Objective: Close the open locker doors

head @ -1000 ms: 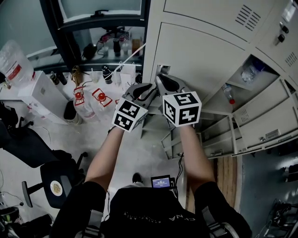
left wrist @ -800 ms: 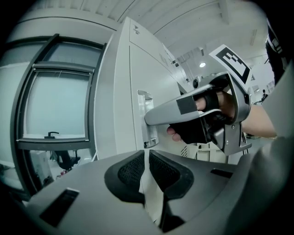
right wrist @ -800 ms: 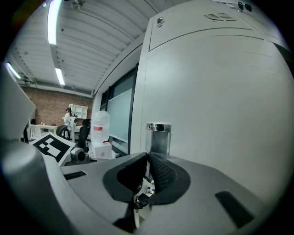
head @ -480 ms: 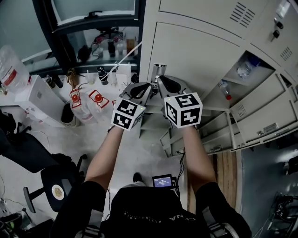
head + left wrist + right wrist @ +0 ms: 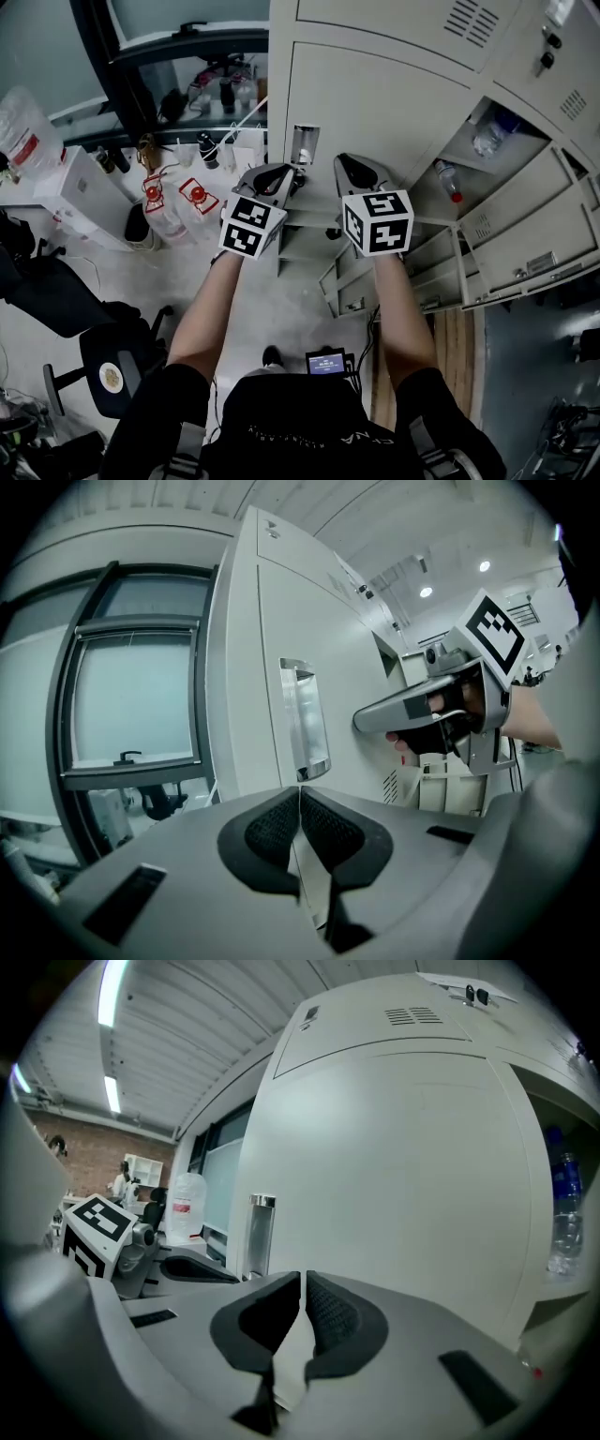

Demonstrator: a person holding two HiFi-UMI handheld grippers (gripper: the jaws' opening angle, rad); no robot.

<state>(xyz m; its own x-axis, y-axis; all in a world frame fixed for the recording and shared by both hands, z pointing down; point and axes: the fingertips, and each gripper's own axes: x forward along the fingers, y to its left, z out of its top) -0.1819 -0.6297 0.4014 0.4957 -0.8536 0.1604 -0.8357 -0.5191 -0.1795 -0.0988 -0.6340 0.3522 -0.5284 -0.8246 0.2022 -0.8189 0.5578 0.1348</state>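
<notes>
A large pale grey locker door (image 5: 375,112) stands swung out, with its metal handle (image 5: 302,146) near its left edge. My left gripper (image 5: 287,175) is shut and empty, its tip just below that handle (image 5: 305,719). My right gripper (image 5: 345,163) is also shut with nothing between its pads, right up against the door face (image 5: 394,1166); whether it touches I cannot tell. The left gripper view shows the right gripper (image 5: 375,719) level against the door. More doors (image 5: 525,253) hang open lower right. An open compartment holds bottles (image 5: 448,183).
Water jugs (image 5: 178,211) and clutter stand on the floor to the left, below a dark-framed window (image 5: 178,47). An office chair (image 5: 112,370) is at lower left. A small screen device (image 5: 325,363) lies on the floor near the person's feet. Low open doors (image 5: 352,281) jut out beneath the grippers.
My right gripper has slid to the right across the door, away from the left gripper. The left gripper has stayed by the handle. The handle edge now shows further left.
</notes>
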